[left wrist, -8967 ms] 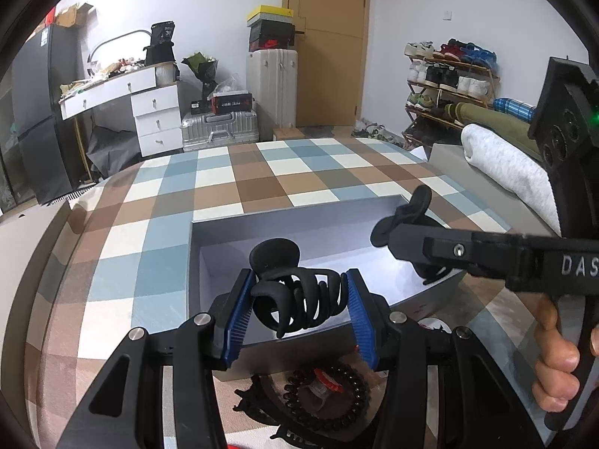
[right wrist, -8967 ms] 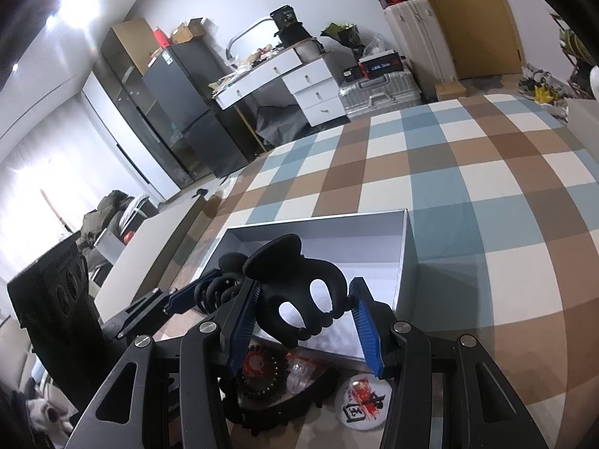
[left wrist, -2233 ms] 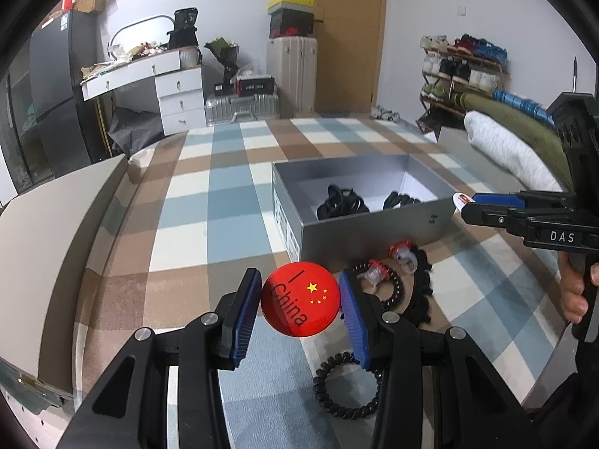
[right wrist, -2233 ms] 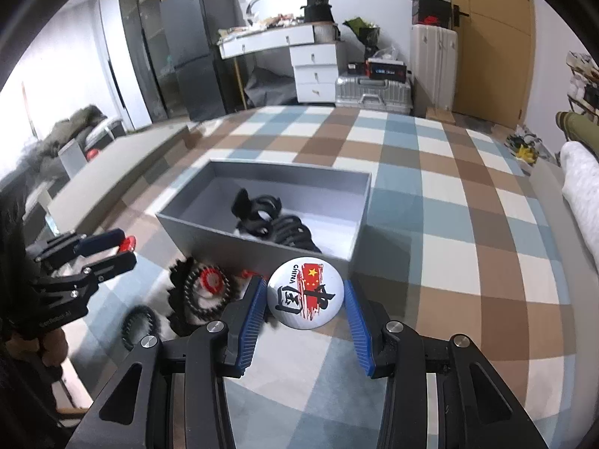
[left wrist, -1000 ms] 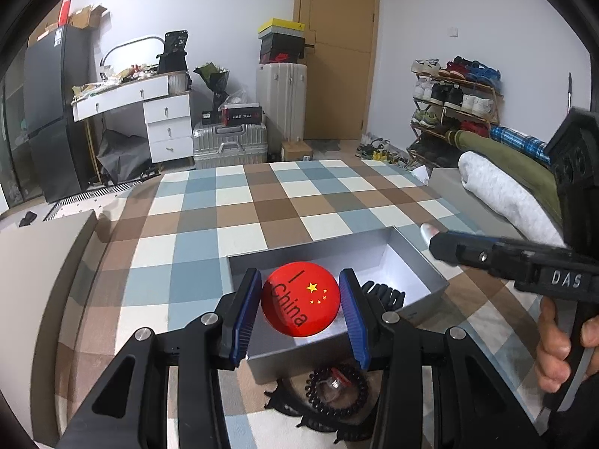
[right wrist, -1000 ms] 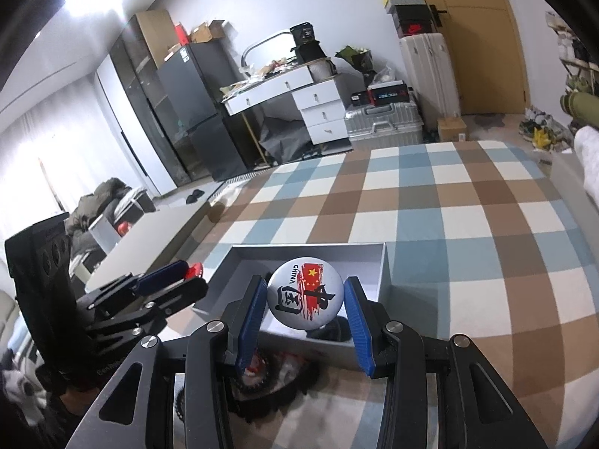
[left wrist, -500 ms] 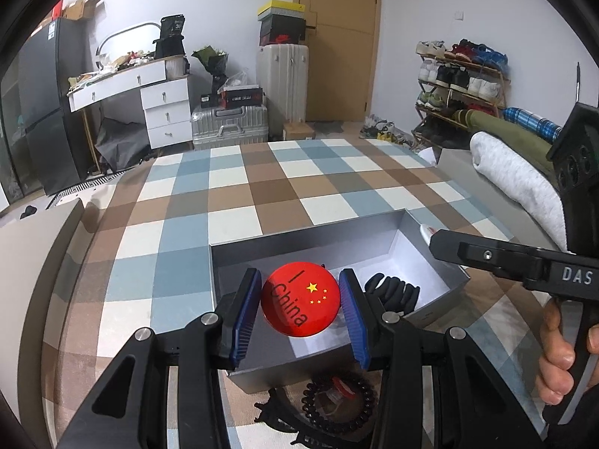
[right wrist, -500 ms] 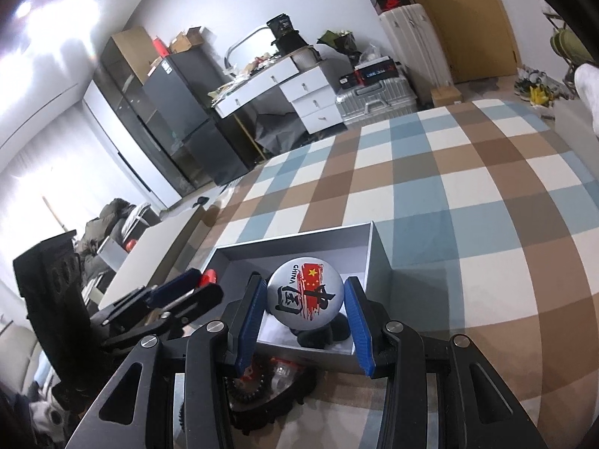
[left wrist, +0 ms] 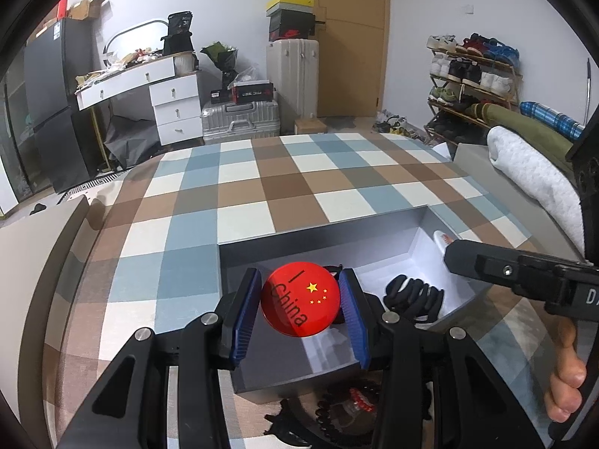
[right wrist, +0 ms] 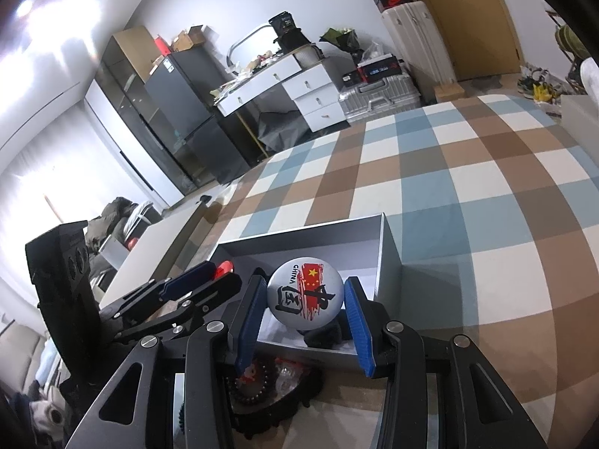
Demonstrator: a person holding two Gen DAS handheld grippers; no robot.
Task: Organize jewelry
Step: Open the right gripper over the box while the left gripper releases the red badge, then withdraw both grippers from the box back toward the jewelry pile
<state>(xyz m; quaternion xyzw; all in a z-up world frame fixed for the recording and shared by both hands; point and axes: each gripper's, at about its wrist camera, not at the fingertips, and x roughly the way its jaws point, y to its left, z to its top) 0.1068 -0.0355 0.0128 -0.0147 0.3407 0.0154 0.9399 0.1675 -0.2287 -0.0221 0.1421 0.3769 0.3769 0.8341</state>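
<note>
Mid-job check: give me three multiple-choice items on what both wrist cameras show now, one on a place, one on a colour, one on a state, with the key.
1. Where is the black hair claw?
A. inside the grey box
B. on the checked cloth
C. on the white desk

2. What colour is the badge in the left hand-held gripper?
A. white
B. red
C. blue

3. What is the state of the right hand-held gripper?
A. open and empty
B. shut on a bead bracelet
C. shut on the white badge

Key: 1 A, the claw lies on the box floor; 2 B, it is a red disc with yellow stars; 3 C, both blue pads press the white badge's edges above the box.
</note>
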